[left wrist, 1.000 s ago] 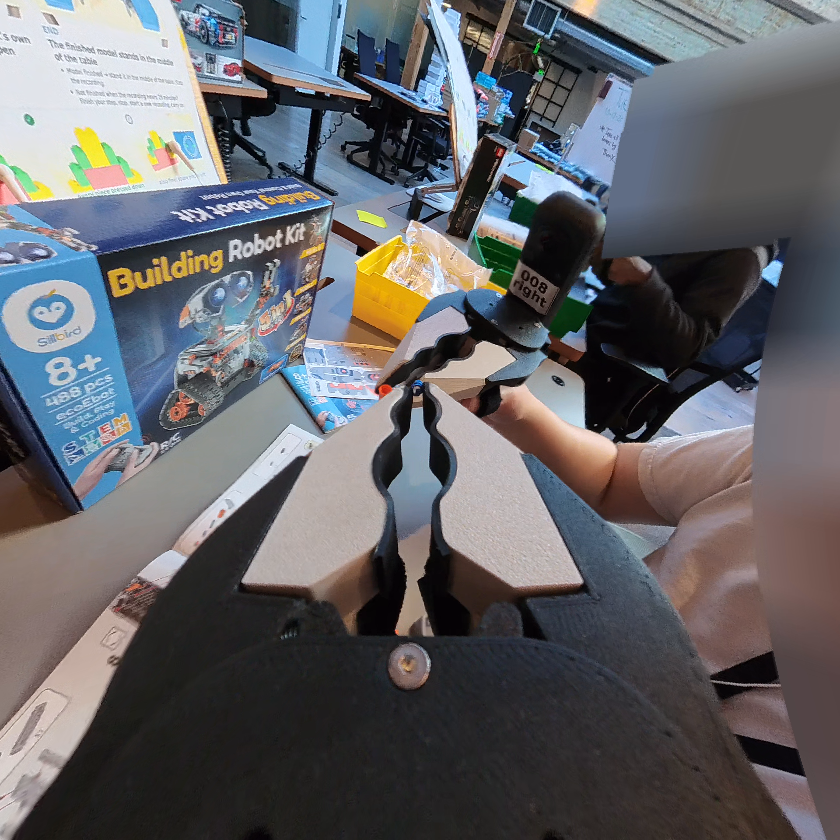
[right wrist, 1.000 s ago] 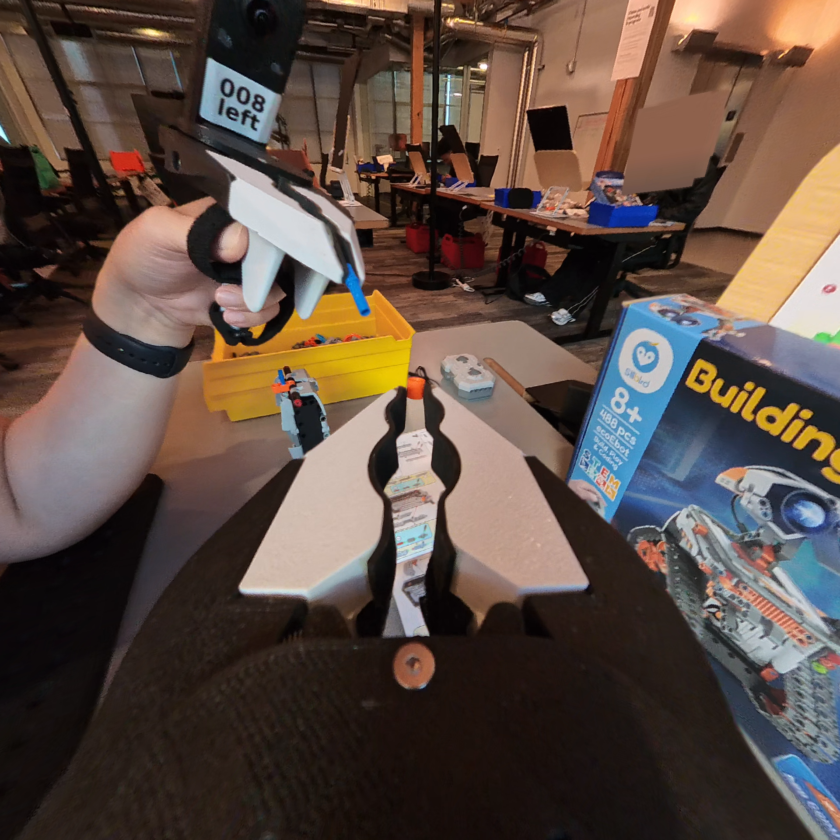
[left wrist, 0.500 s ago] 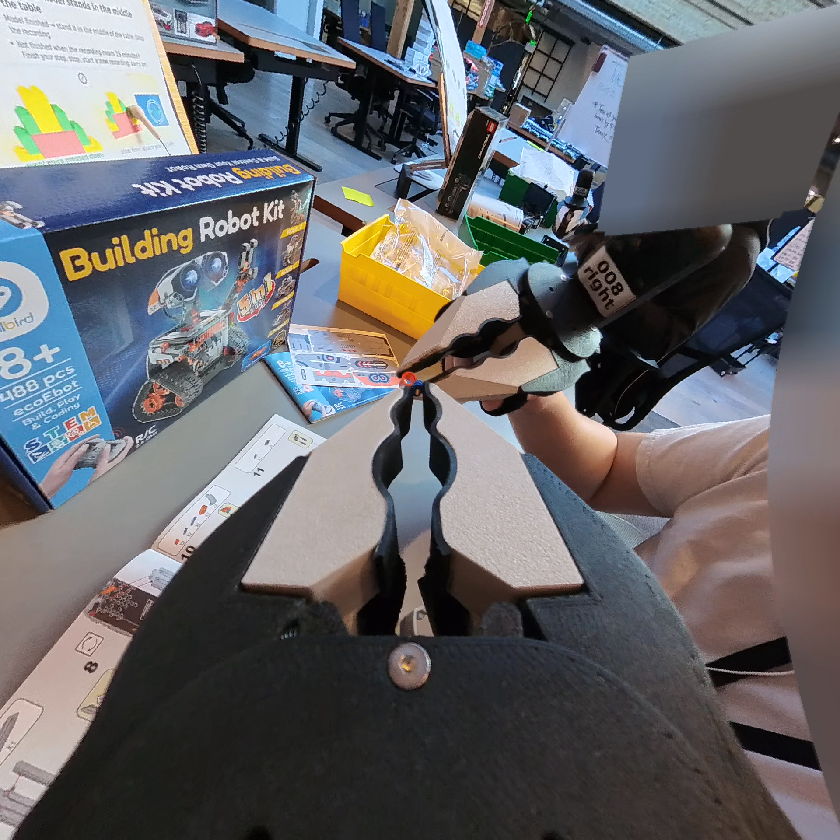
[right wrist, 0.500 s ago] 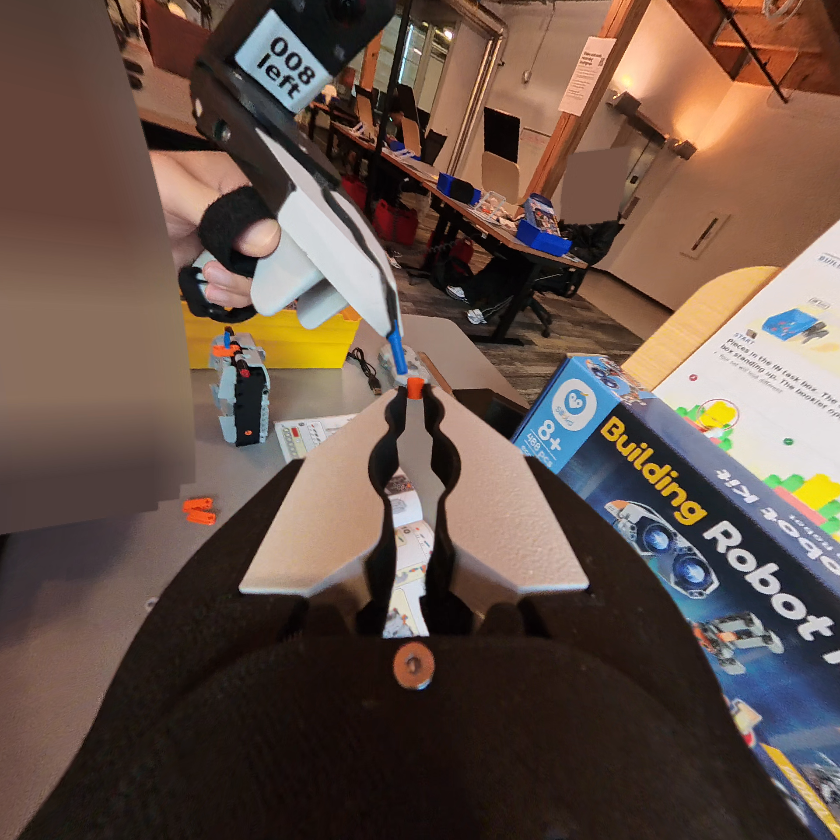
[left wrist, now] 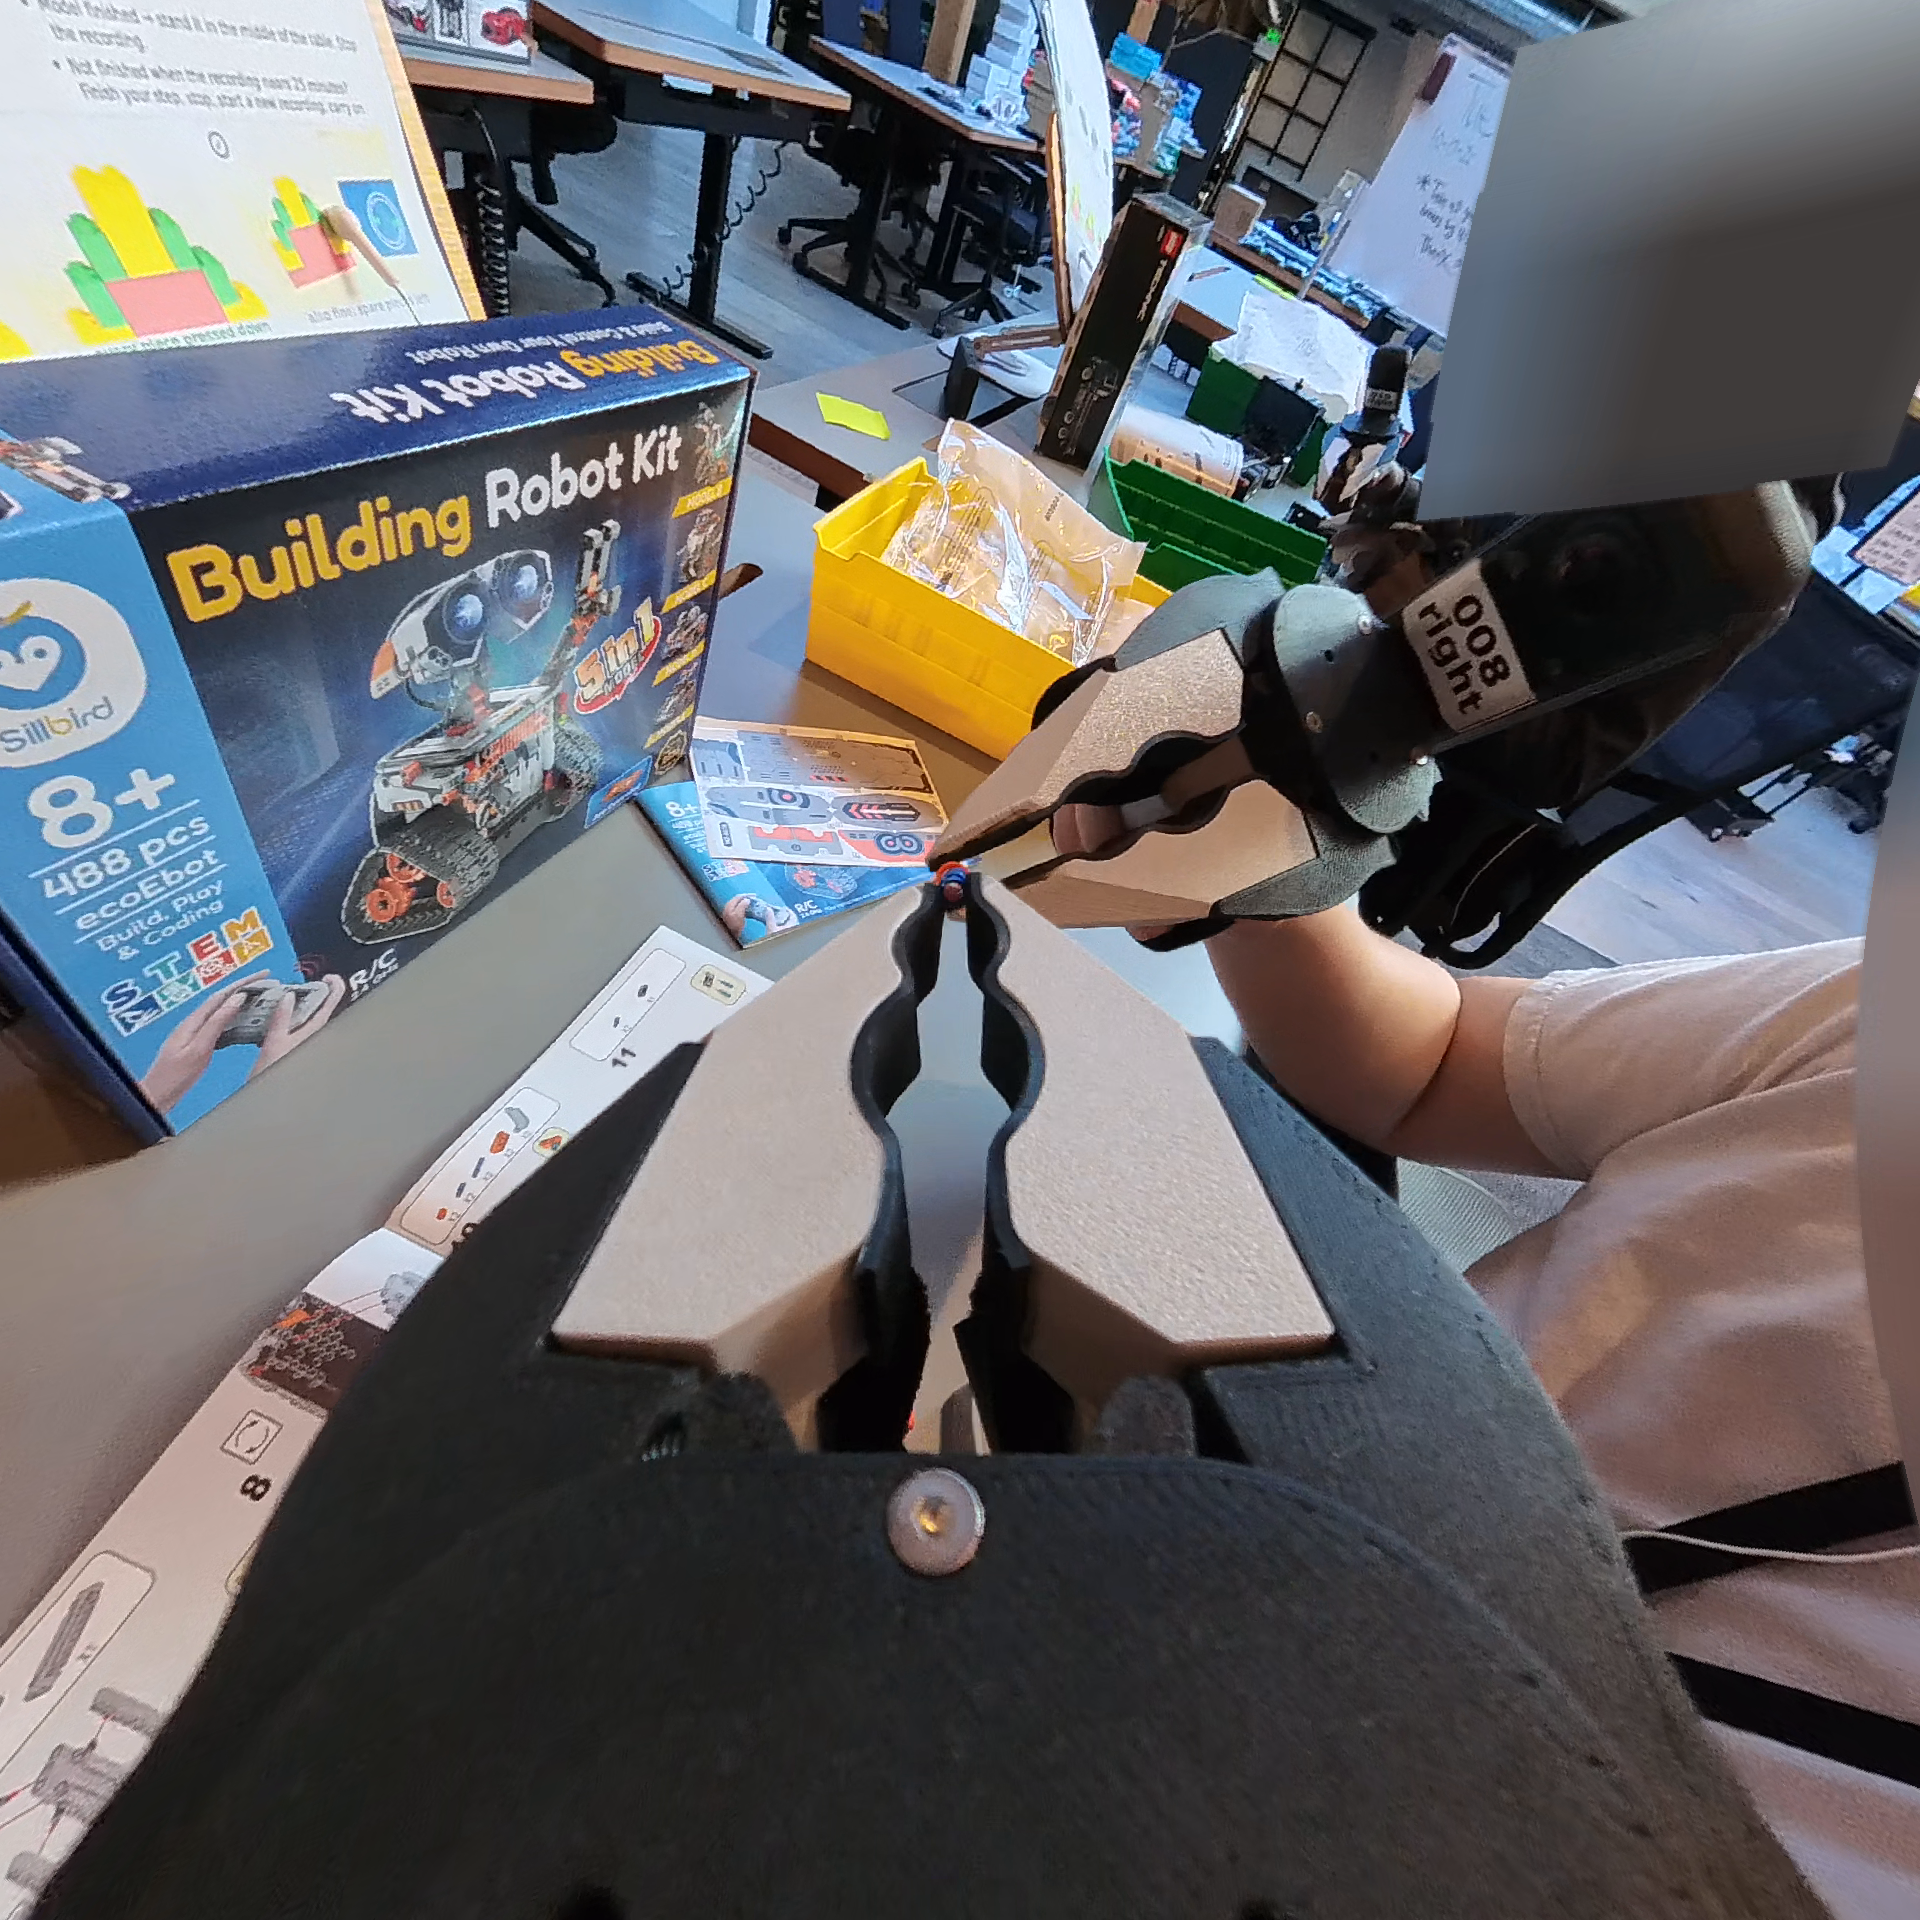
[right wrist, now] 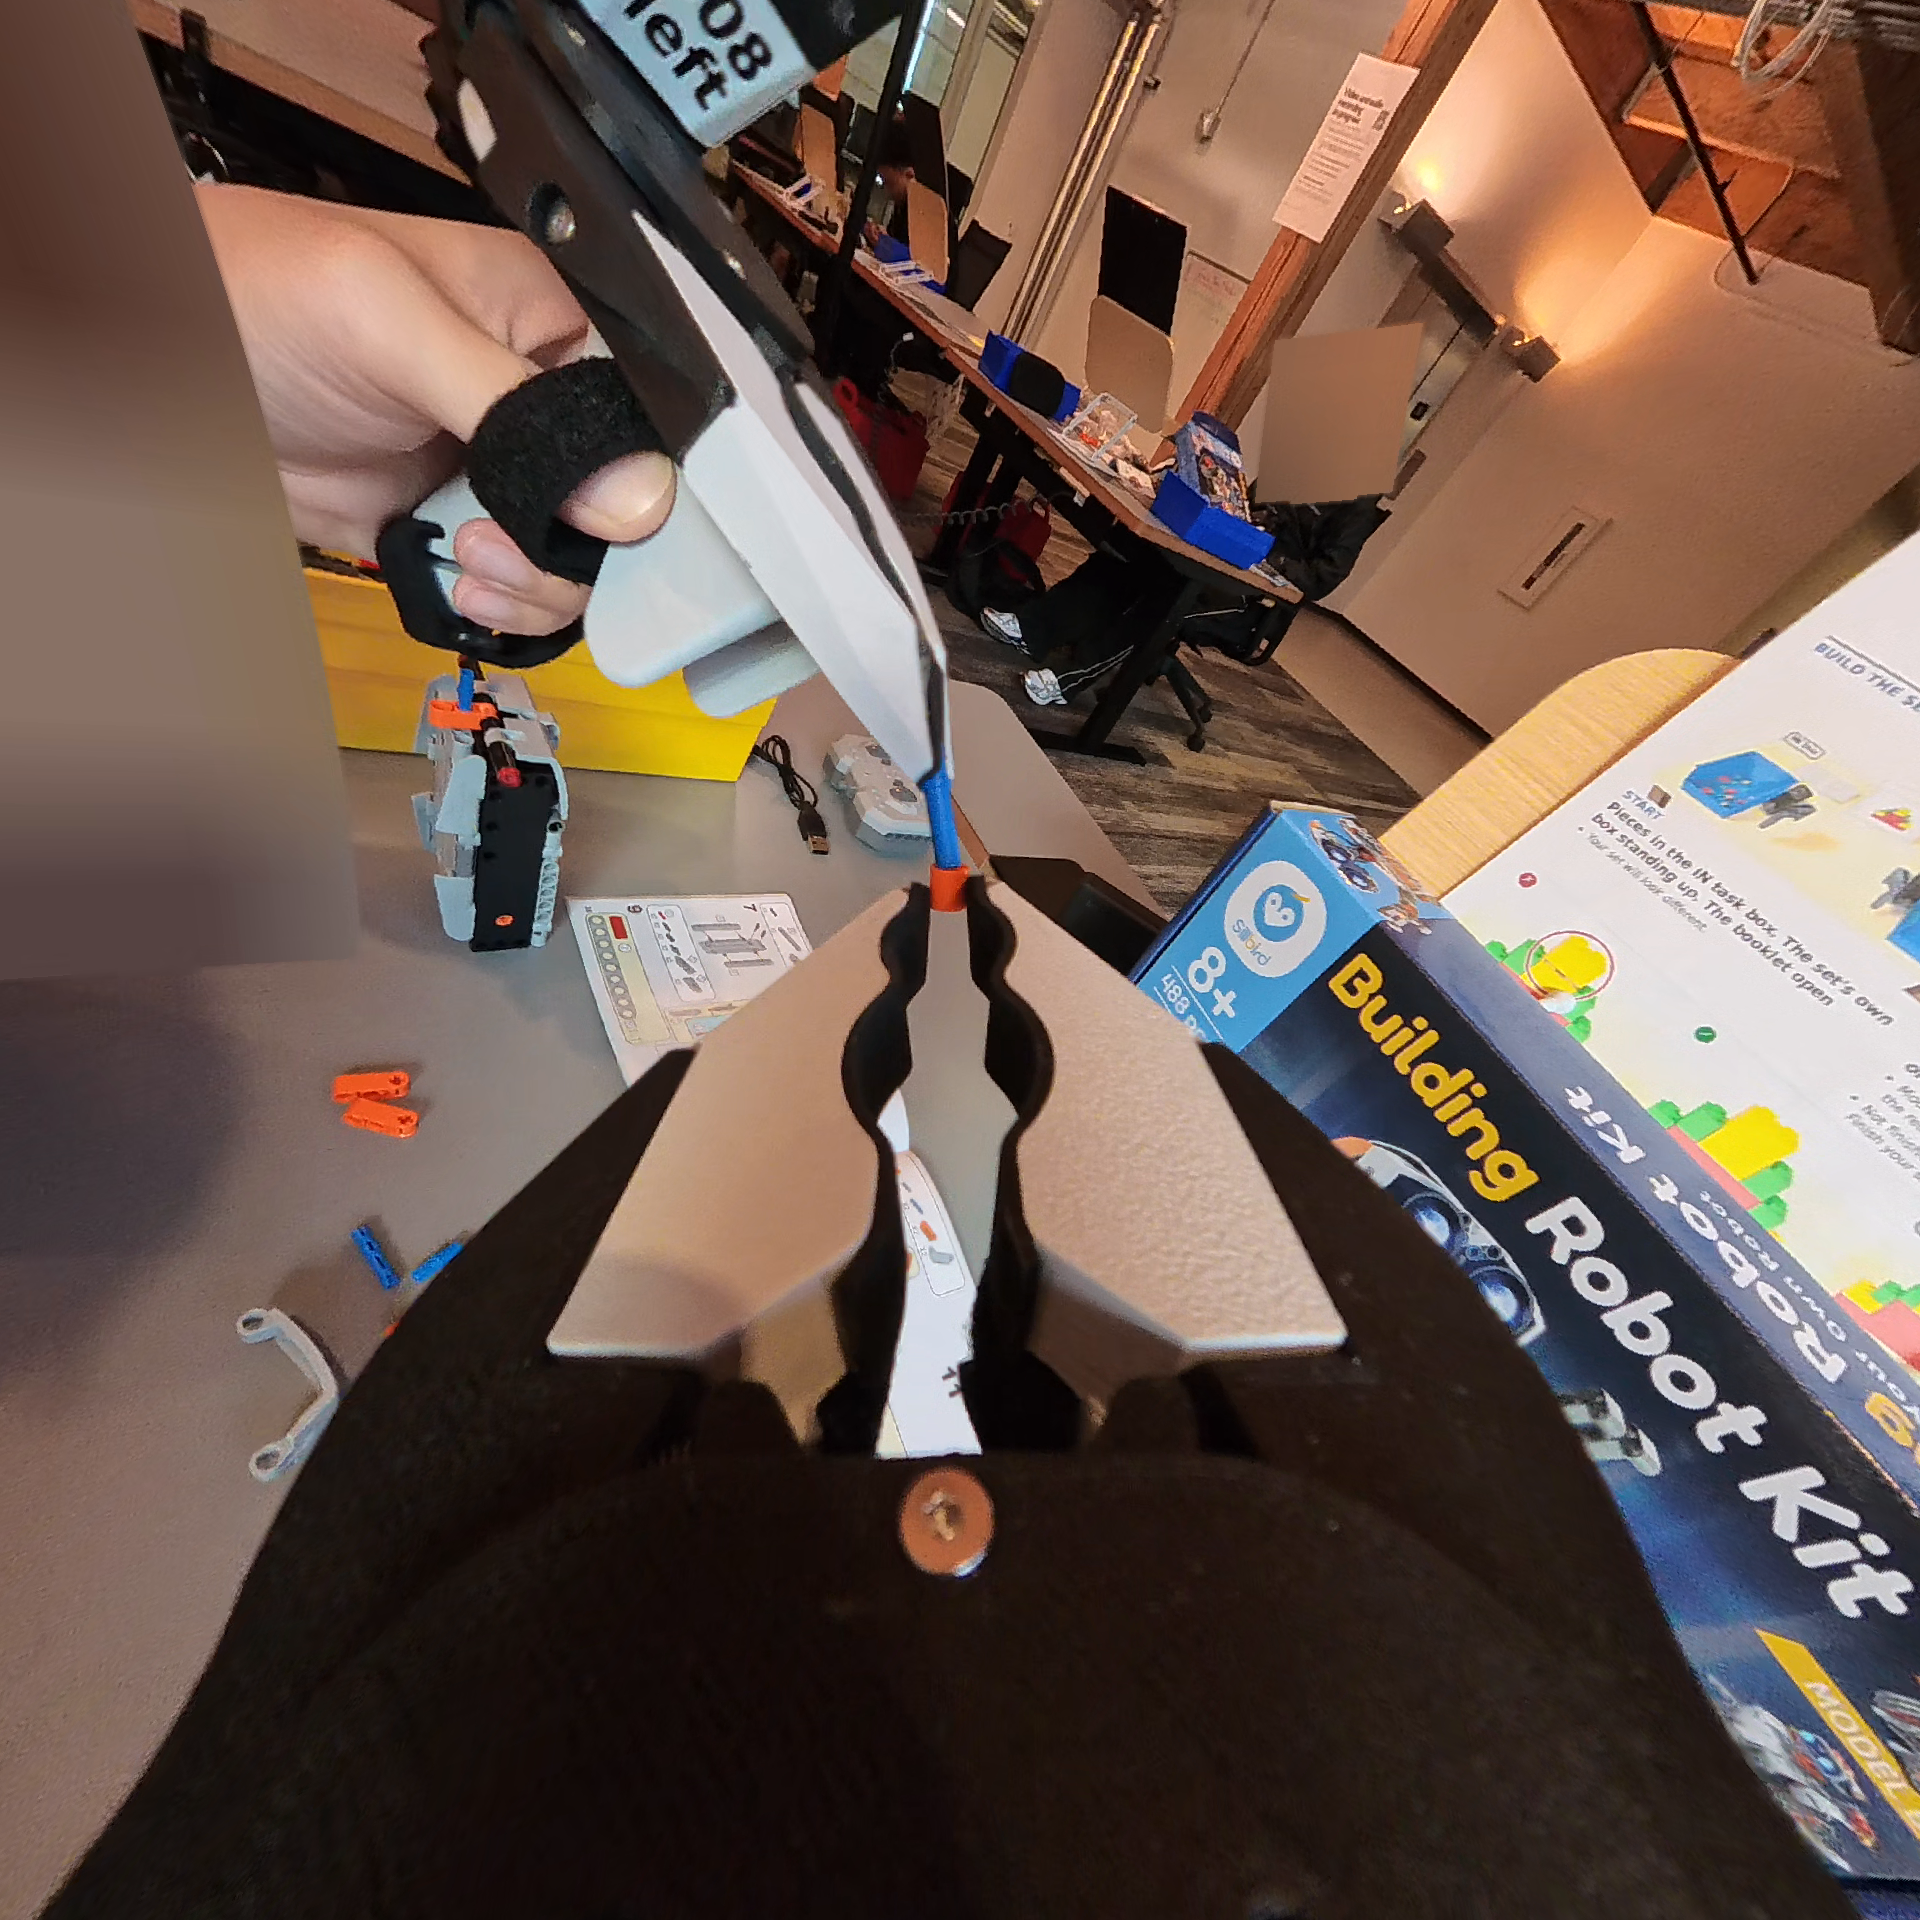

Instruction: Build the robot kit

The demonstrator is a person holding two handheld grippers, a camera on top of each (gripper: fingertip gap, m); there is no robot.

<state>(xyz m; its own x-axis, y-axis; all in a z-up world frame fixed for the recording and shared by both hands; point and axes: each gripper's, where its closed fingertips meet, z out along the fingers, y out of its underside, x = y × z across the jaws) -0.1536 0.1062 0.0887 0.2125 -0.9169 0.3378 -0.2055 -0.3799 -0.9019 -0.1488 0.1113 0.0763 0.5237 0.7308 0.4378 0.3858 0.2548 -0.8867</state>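
We note the grey table [right wrist: 644, 831] carrying a blue robot-kit box [left wrist: 395, 644] standing along one side, with a printed poster board [right wrist: 1714, 935] leaning behind it. A yellow bin [left wrist: 935, 644] holding clear plastic bags sits beyond the box; a second yellow bin [right wrist: 540, 696] sits at the far edge in the right wrist view. An open instruction booklet [left wrist: 623, 1039] lies flat on the table, a smaller leaflet [left wrist: 810, 800] near the box. A partly built grey-and-black brick module [right wrist: 499, 831] stands upright by an instruction sheet. Both grippers are raised above the table, tips meeting. Our left gripper [right wrist: 930, 748] is clamped on a blue pin [right wrist: 940, 821]; our right gripper [right wrist: 945, 896] pinches an orange bush [right wrist: 948, 891], the pin's lower end entering it. Loose orange connectors [right wrist: 376, 1101] lie on the table.
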